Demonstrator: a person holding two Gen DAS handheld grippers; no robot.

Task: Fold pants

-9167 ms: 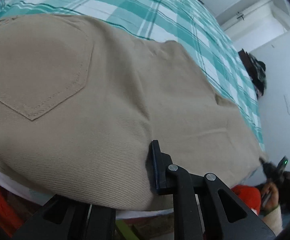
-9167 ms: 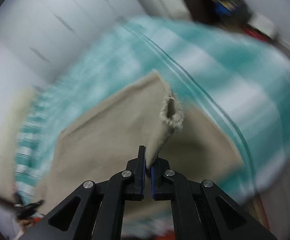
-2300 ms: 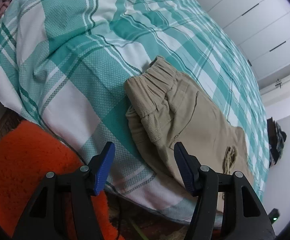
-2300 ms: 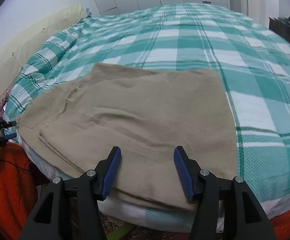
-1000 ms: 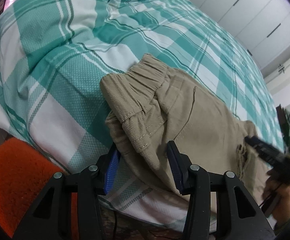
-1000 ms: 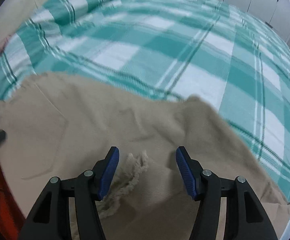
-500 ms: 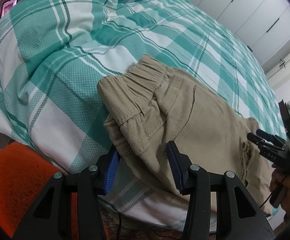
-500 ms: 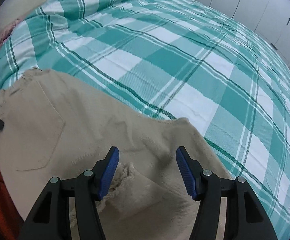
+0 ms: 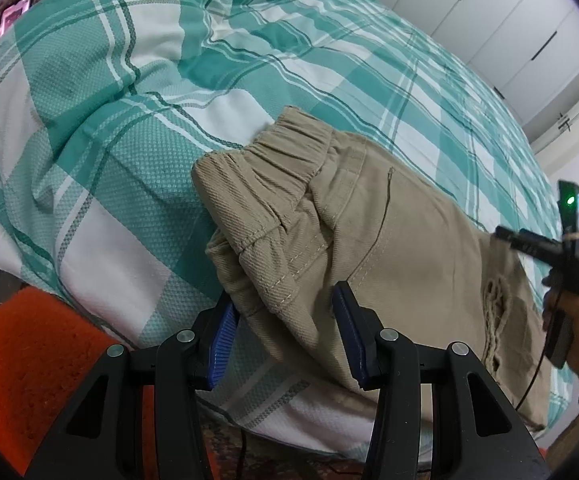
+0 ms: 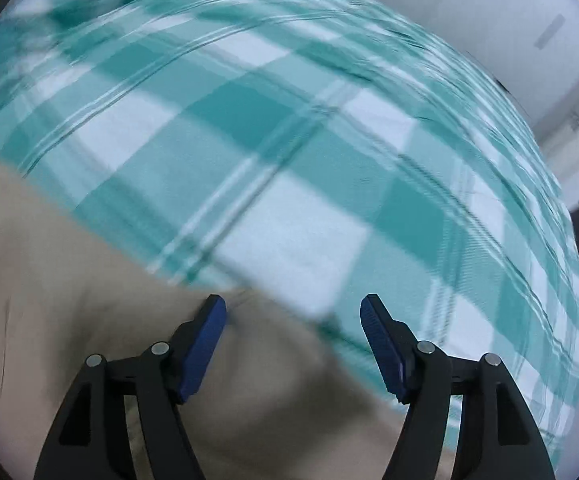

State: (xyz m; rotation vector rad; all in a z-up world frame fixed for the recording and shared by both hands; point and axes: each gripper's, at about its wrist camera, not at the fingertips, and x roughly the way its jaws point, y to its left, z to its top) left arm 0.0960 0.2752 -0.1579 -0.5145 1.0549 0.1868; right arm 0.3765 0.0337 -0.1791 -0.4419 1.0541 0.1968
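- the tan pants [image 9: 401, 248] lie folded on the green checked bed [image 9: 129, 128].
- the left gripper [image 9: 285, 336] is partly open, its jaws on both sides of the waist corner.
- the right gripper [image 10: 293, 344] is opening wide over the pants' edge, holding nothing.

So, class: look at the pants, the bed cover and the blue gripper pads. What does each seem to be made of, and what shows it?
Pants: likely cotton twill, matte tan; diagonal weave and stitched seams show.
Bed cover: probably woven cotton, matte; a dotted weave in teal and white checks.
Pads on the left gripper: seemingly rubber or plastic, dull blue, finely ribbed.
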